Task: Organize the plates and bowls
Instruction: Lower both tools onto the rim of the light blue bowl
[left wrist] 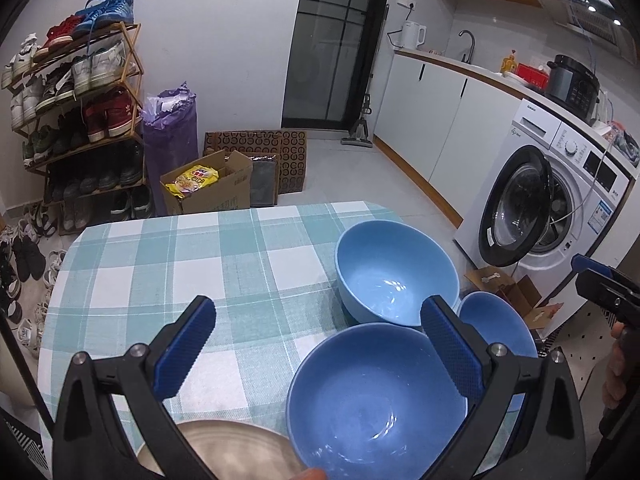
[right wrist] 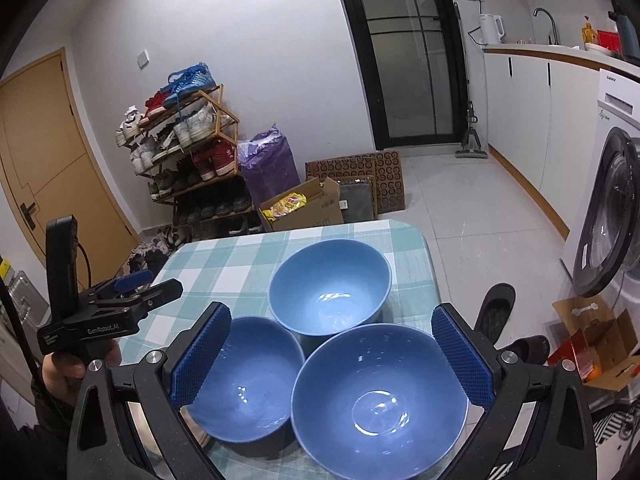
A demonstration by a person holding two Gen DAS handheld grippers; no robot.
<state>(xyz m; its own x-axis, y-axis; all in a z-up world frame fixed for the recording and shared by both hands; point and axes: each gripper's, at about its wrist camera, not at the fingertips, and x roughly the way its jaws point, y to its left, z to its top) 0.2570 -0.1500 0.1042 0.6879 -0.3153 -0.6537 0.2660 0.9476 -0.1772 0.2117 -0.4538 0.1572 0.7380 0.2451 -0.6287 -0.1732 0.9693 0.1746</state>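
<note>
Three blue bowls stand close together on a table with a teal checked cloth (left wrist: 168, 272). In the left wrist view the far bowl (left wrist: 396, 272) is the lightest, a near bowl (left wrist: 376, 404) sits below my open left gripper (left wrist: 320, 348), and a third bowl (left wrist: 496, 320) is partly hidden behind its right finger. A beige plate (left wrist: 224, 452) lies at the bottom edge. In the right wrist view my right gripper (right wrist: 332, 356) is open above the far bowl (right wrist: 330, 286), the left bowl (right wrist: 248, 384) and the near right bowl (right wrist: 380, 400). Both grippers are empty.
The left gripper (right wrist: 120, 304) shows at the left of the right wrist view, over the table's left edge. A washing machine (left wrist: 560, 196) with its door open stands right of the table. Cardboard boxes (right wrist: 596, 344), slippers, a shoe rack (left wrist: 76, 120) and a purple bag surround the table.
</note>
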